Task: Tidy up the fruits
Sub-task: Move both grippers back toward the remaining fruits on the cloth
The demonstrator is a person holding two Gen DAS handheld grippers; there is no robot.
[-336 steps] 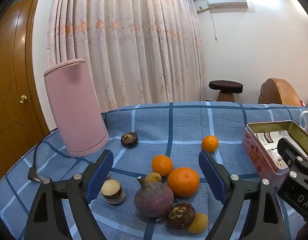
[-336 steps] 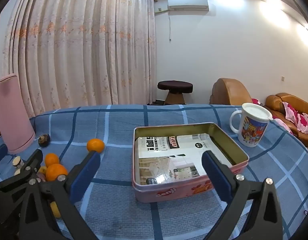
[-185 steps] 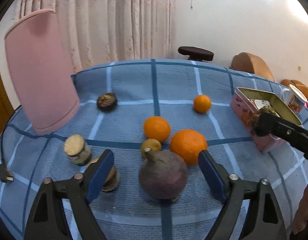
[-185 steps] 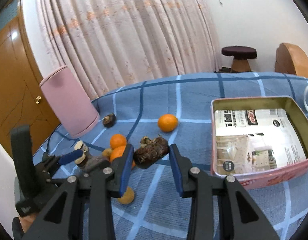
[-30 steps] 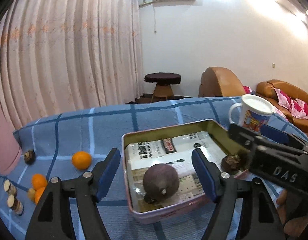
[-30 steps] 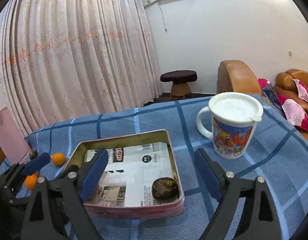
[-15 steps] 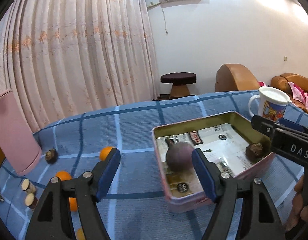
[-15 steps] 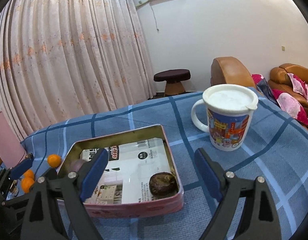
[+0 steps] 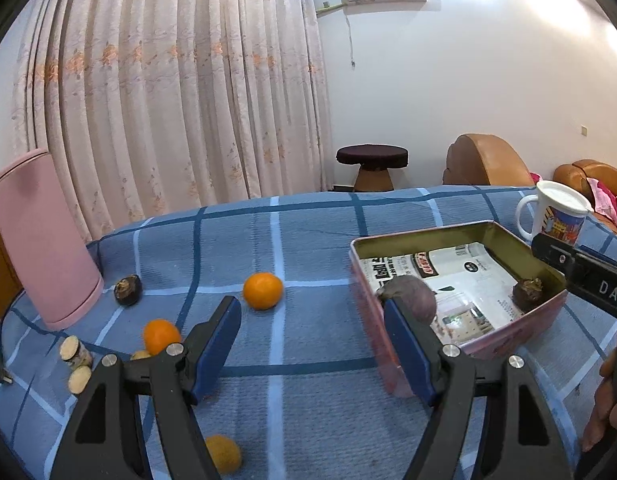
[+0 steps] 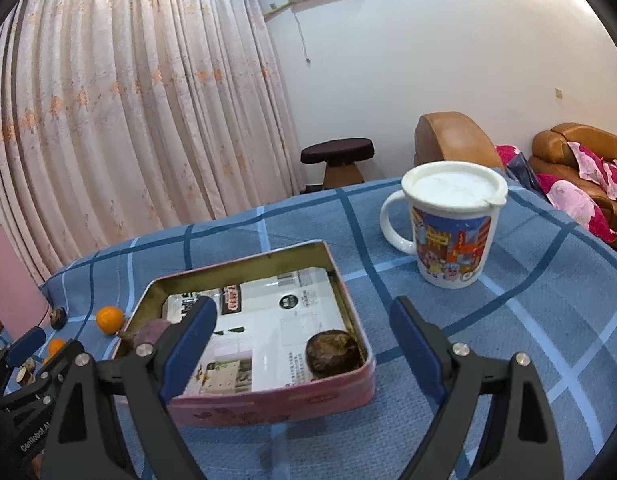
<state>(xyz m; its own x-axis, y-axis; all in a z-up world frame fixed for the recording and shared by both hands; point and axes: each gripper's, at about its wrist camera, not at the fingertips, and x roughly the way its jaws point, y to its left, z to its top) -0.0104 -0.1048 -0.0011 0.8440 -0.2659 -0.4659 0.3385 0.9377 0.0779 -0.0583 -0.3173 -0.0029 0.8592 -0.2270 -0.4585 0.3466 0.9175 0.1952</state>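
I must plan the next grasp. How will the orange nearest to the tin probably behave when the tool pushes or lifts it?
The orange is round and rests free on the flat checked cloth, so a sideways push would probably roll it. Its peel looks smooth, so it might slip unless gripped across the middle. It seems firm and likely tolerates a gentle squeeze.

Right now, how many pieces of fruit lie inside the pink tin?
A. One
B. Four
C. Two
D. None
C: inside the pink tin lie a large purple fruit near one end and a small dark brown fruit in a corner; the oranges are on the cloth outside.
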